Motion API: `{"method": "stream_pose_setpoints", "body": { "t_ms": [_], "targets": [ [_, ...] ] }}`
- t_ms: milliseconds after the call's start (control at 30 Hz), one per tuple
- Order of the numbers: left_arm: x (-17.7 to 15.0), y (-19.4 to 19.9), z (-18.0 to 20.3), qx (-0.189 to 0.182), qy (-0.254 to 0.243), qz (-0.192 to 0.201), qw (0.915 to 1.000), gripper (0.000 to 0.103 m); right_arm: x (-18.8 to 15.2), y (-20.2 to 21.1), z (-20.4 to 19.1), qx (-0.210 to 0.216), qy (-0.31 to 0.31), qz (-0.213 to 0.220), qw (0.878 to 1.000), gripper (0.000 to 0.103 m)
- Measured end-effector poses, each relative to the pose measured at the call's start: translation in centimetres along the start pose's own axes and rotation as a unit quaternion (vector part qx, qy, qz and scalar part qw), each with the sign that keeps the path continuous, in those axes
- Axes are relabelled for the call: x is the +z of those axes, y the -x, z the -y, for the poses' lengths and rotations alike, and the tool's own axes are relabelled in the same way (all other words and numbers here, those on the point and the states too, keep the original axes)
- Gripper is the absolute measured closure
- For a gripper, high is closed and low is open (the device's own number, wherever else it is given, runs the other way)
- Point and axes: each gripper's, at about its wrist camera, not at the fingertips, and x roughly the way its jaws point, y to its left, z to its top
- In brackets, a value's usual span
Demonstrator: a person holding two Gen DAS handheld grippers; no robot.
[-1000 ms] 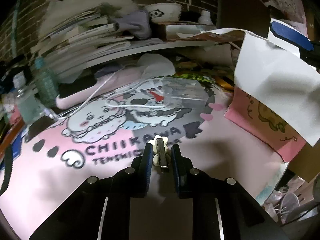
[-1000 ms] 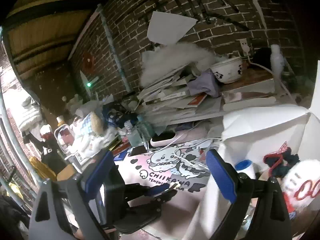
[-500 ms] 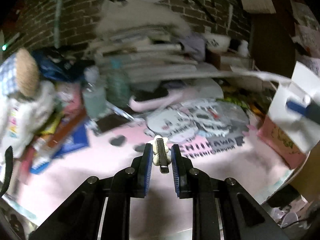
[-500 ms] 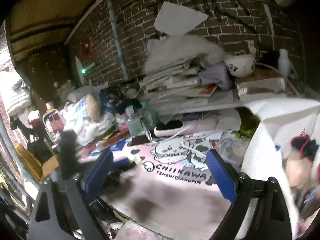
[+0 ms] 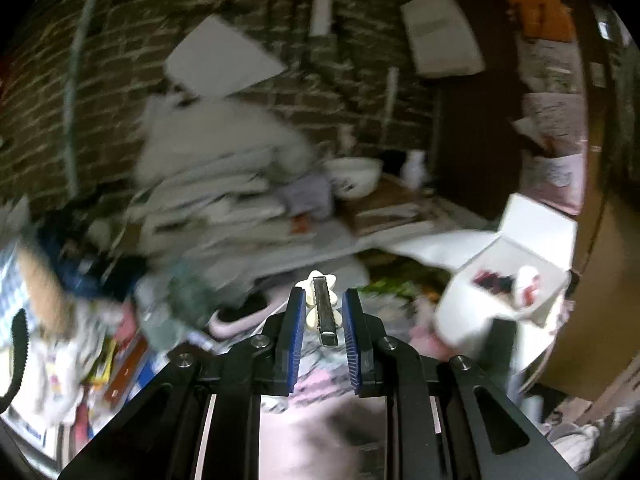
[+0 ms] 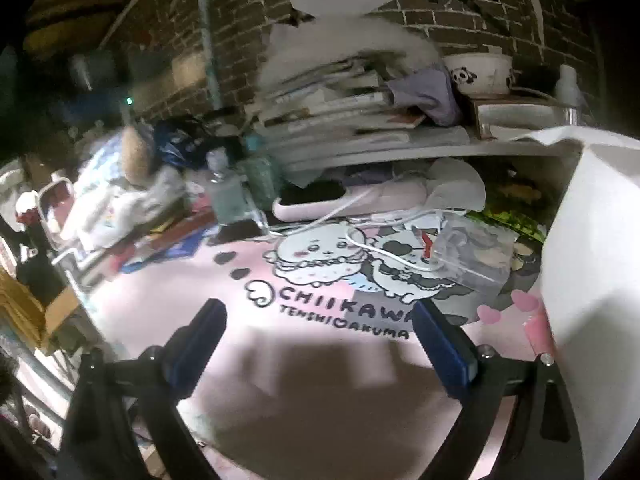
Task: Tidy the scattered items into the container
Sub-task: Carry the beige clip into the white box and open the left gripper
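Clutter rings pink mat (image 6: 168,300) below brick wall (image 6: 460,4).

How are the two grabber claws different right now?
The left gripper has its blue pads close together, pinching a hair clip with cream petals; the right gripper has its pads spread wide with nothing between them. The left gripper is lifted and faces the brick wall and the white box; the right gripper points down at the pink cartoon mat. Both have black arms and blue pads.
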Motion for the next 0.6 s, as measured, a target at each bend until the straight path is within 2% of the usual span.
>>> {"method": "stream_pose_setpoints", "body": {
  "t_ms": [133, 333, 600],
  "targets": [
    [2.0, -0.4, 3.4, -0.049, -0.031, 0.004, 0.9983, 0.09, 0.0, -1.3, 0.3, -0.015, 0.005, -0.01, 1.0, 0.01],
    [3.6, -2.6, 9.5, -0.102, -0.083, -0.016, 0.9912, 0.089, 0.2, -2.1, 0.9, -0.029, 0.009, -0.014, 0.999, 0.01],
    [4.0, -7.0, 16.6, -0.189, -0.125, -0.071, 0.9713, 0.089, 0.1, -2.6, 1.9, -0.026, 0.004, -0.022, 0.999, 0.01]
  ]
}}
